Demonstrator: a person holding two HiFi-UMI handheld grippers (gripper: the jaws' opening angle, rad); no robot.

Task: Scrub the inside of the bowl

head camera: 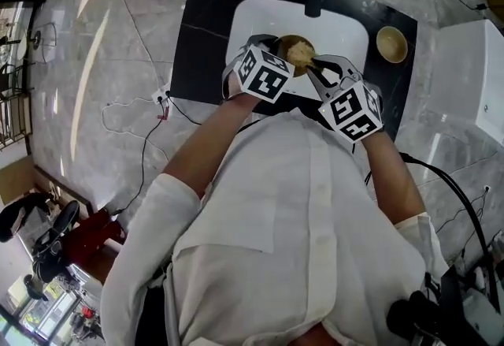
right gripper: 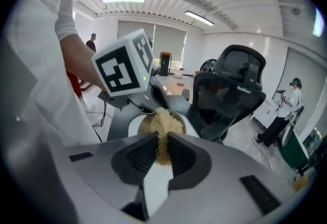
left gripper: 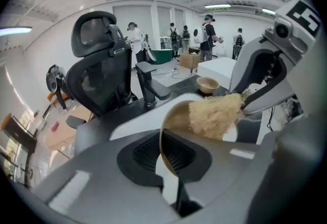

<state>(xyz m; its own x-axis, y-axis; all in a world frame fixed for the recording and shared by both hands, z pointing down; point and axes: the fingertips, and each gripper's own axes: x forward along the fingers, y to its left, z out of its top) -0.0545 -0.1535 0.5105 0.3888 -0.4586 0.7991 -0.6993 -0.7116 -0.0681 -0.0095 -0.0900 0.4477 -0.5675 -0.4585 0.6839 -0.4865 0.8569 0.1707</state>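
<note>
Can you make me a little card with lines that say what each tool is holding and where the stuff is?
left tool: shut on the rim of the bowl
right tool: shut on the scrubber
scrubber: tan and stringy, pushed inside the bowl
bowl: held over the white sink
second bowl: sits on the black counter, beside the sink

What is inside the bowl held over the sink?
A tan fibrous scrubber, gripped by the right tongs, presses into the bowl. The bowl's surface beneath it is covered.
</note>
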